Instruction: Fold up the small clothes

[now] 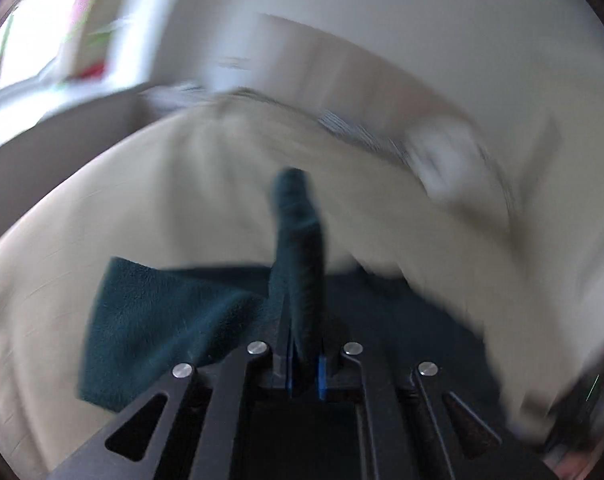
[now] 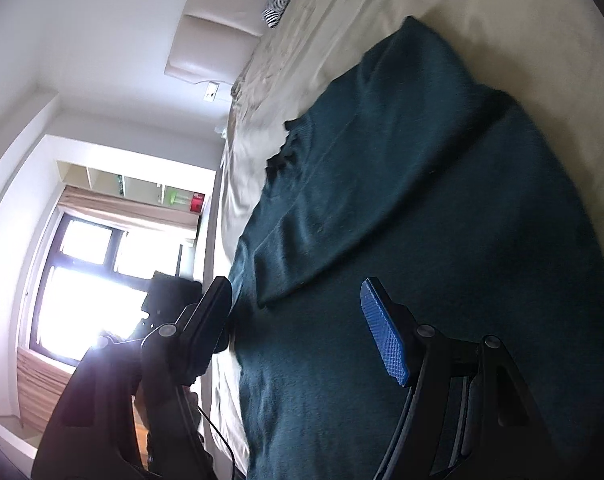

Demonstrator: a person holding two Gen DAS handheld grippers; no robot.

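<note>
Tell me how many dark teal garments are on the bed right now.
1. The dark teal garment lies spread on the cream bed sheet; one part of it is pinched in the shut left tool. The open right tool hovers over it. Others may lie outside the views.

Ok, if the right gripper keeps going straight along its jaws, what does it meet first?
Most likely the dark teal garment spread on the cream bed sheet. The right gripper is open with the cloth filling the gap ahead, though how far off it lies is hard to judge.

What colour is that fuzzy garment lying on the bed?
The fuzzy knit garment is dark teal, clearest in the right wrist view.
</note>
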